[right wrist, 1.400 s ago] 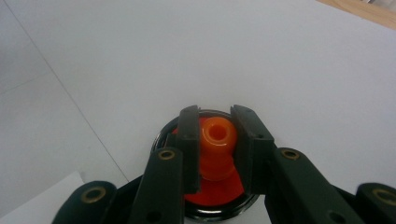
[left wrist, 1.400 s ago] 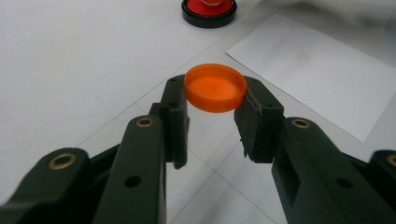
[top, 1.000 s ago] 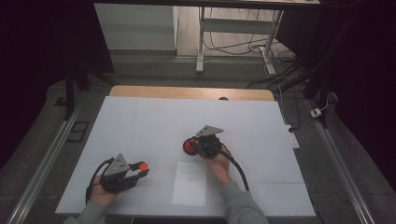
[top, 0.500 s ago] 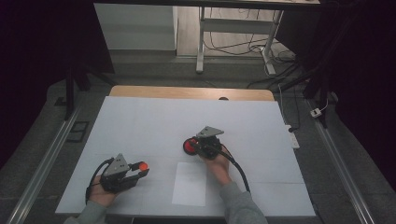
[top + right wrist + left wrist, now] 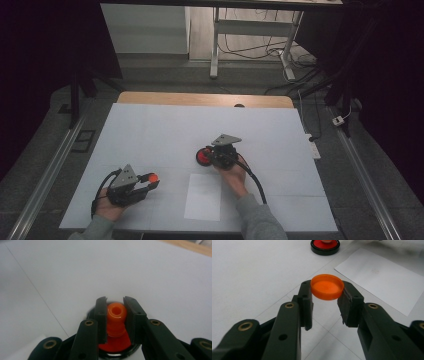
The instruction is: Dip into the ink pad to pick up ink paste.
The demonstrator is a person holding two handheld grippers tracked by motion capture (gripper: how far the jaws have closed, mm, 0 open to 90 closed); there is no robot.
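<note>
1. Nothing has moved since earlier; both hands stay put.
2. L gripper (image 5: 324, 302) clenched on orange cap (image 5: 327, 287).
3. R gripper (image 5: 115, 315) grasps orange bottle neck (image 5: 116, 320) on red-black base (image 5: 204, 156), at 1 o'clock from cap.

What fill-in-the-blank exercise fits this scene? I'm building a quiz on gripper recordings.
1. The left gripper grips a round orange plastic ____.
2. The right gripper is shut on the orange ____ of a red object on a black base.
3. The white paper sheet lies ____ the two hands.

Missing words: cap; neck; between
</note>
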